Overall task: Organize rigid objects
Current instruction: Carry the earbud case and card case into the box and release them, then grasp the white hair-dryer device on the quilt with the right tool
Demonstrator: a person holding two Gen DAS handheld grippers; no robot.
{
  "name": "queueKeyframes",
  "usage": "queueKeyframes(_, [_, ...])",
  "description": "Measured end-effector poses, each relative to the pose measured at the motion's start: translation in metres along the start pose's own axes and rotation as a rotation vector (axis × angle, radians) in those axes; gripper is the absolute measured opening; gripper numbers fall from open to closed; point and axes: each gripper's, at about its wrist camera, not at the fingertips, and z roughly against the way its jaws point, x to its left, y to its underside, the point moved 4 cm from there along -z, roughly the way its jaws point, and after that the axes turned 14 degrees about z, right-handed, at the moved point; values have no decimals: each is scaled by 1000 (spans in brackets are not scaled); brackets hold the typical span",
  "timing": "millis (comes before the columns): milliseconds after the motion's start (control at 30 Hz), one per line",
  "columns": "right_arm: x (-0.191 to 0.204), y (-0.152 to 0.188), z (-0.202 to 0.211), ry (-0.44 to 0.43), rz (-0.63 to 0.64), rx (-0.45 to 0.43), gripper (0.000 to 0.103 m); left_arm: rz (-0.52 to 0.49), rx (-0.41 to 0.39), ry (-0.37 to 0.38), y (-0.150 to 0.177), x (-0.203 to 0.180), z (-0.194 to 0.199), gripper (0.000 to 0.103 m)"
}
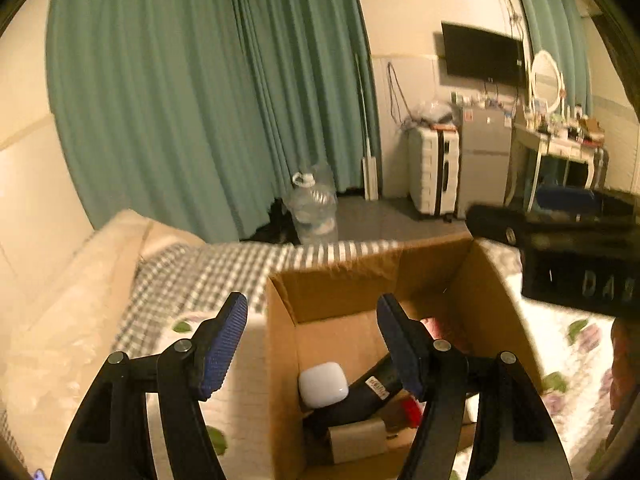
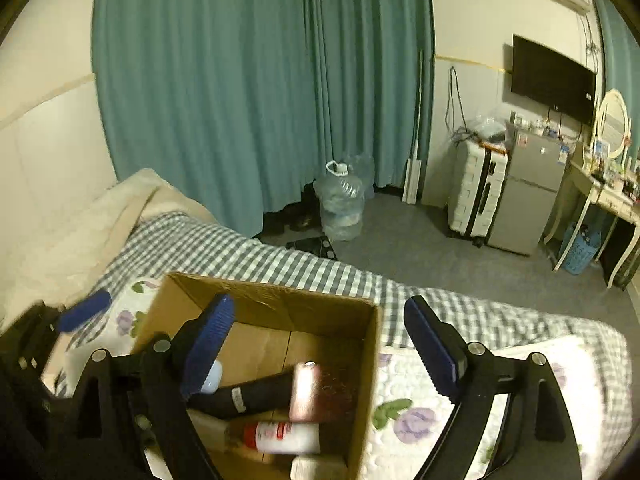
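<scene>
Blue-padded jaws of the left gripper (image 1: 312, 344) are seen spread wide with nothing between them, held above the near left corner of the cardboard box (image 1: 280, 360), which stands on the bed (image 1: 224, 268). Inside the box a white rounded case (image 1: 323, 384) is rested against a dark handled object (image 1: 368, 392), with a grey carton (image 1: 356, 440) nearer the camera; the right gripper's black body (image 1: 576, 264) is seen blurred beyond the box's right wall. From the right wrist view, the right gripper (image 2: 320, 348) is likewise held parted and empty over the cardboard box (image 2: 368, 360), one pad inside its opening and the other outside its right wall. A pinkish blurred item (image 2: 306, 392) and a red-and-white bottle (image 2: 286, 436) are seen lying in the box.
</scene>
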Motion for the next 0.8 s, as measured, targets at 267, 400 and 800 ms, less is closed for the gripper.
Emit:
queueKeyframes(267, [-2,-17,125,46,54,-100,97,6,-132,-1,-31,13,119,75])
queueKeyframes(400, [6,-7,171,44,73,-133,103,29,-158,-7,-30,20,160,78])
queueKeyframes(800, [56,85,175,-29,162,-44,103,72,-75,-54,50,48,190,78])
